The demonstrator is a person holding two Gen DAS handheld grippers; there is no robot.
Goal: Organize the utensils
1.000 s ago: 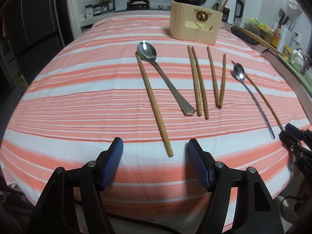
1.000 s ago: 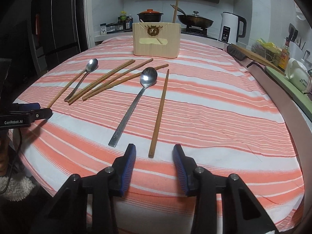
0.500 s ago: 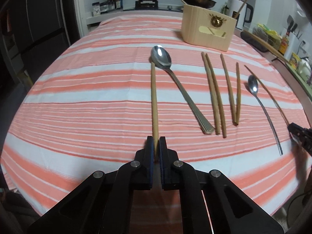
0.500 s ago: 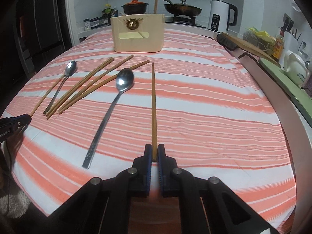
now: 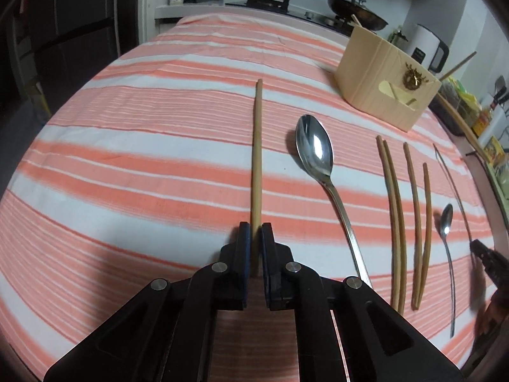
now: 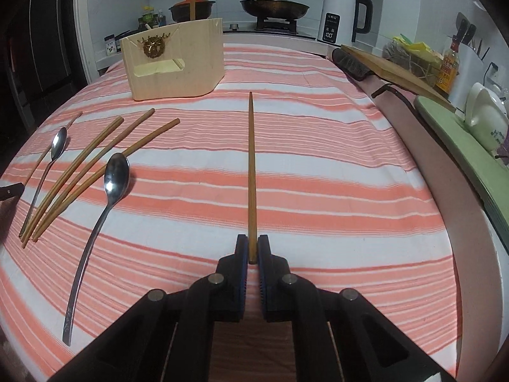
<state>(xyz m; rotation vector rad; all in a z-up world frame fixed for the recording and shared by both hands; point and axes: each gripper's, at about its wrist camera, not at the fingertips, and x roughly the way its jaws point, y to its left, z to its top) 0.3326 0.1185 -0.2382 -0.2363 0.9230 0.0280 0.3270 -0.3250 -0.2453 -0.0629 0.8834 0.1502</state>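
The left hand-held gripper (image 5: 253,232) clamps a pale wooden chopstick (image 5: 257,156) above the striped surface (image 5: 127,159); the right hand-held gripper (image 6: 251,248) pinches a darker brown chopstick (image 6: 251,175). Only the right view shows the white electric kettle (image 6: 337,16) fully.

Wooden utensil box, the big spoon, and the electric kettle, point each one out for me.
wooden utensil box (image 6: 178,60), right wrist view, on its front face.
big spoon (image 5: 315,146), left wrist view, on its bowl.
electric kettle (image 6: 337,16), right wrist view, on its white body.
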